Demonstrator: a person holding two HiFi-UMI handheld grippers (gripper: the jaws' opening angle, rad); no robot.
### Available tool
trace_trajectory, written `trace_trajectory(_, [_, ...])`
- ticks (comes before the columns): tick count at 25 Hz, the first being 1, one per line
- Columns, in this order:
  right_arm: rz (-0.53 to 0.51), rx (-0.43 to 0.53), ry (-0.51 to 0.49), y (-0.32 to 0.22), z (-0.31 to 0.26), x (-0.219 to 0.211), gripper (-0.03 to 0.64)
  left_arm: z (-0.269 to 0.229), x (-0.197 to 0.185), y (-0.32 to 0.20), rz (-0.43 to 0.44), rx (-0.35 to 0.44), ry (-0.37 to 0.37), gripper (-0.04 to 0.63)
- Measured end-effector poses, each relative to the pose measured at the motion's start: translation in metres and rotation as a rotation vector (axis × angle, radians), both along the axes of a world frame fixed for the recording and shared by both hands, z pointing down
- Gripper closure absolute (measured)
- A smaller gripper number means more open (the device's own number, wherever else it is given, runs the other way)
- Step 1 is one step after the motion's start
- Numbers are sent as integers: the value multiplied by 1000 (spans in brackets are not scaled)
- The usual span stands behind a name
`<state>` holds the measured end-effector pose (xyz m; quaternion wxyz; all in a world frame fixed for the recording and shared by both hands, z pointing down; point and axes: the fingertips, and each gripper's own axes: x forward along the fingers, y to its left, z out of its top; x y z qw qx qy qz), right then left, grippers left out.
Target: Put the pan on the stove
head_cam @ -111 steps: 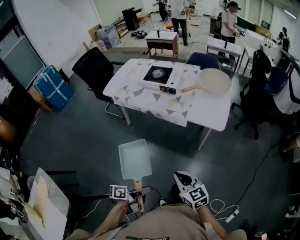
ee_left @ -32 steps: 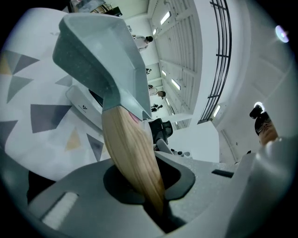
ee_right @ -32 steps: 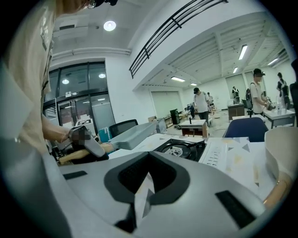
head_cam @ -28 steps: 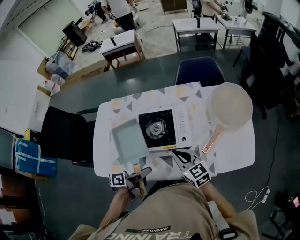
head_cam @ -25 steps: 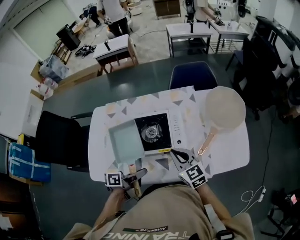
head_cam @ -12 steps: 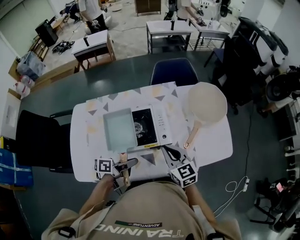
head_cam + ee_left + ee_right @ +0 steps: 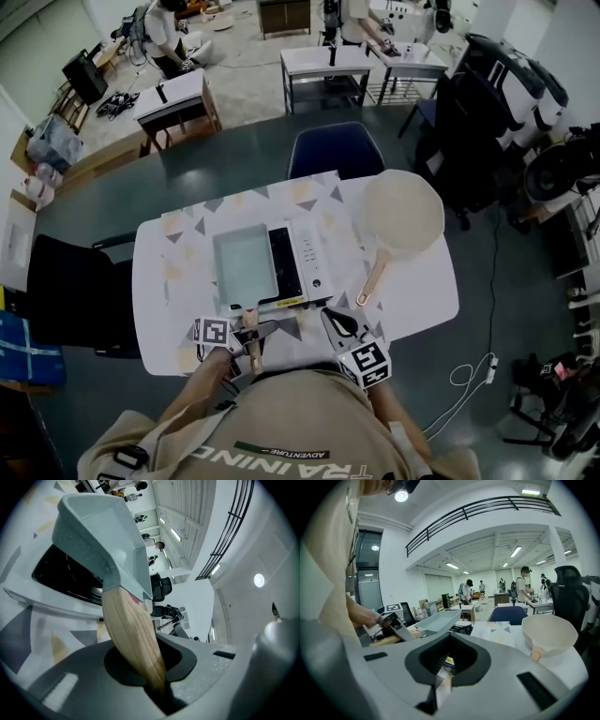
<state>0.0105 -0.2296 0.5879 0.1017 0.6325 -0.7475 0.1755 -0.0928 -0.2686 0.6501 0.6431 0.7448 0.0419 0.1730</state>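
Left gripper (image 7: 154,686): jaws clenched on the wooden handle (image 7: 133,634) of the rectangular pale grey-green pan (image 7: 244,267); the handle runs straight down into the slot between the jaws. In the head view the pan sits over the left part of the stove (image 7: 305,262) and covers the burner area, leaving the black strip and the white control panel showing on its right. In the left gripper view the pan body is tilted, with the black stove top below and behind it; cannot tell whether the pan bottom touches the stove. The stove stands on a white table (image 7: 412,291), on a cloth with a triangle pattern (image 7: 187,244). Right gripper (image 7: 333,319): jaws drawn together with nothing between them, near the table's front edge, just in front of the stove's right corner and apart from the pan. A round cream pan (image 7: 403,214) lies on the right side of the table, beside the stove, its handle pointing toward the right gripper without touching it. A blue chair (image 7: 336,150) stands at the far side of the table and a black chair (image 7: 75,291) at its left end.
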Motion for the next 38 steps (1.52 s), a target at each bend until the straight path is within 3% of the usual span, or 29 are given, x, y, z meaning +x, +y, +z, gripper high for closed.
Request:
trace_trajectory(17, [-37,-66,-6,-4,14,35,619,33,31,-8,10,12,-33,560])
trace_trajectory(25, [-58,-33,-5,-19,13,44,619,46,33,-9,12,35,-63,560])
trace_trajectory(38, [-67,-26,-13,-23,9,36,618,47,43,-10,-58,30,-54,561])
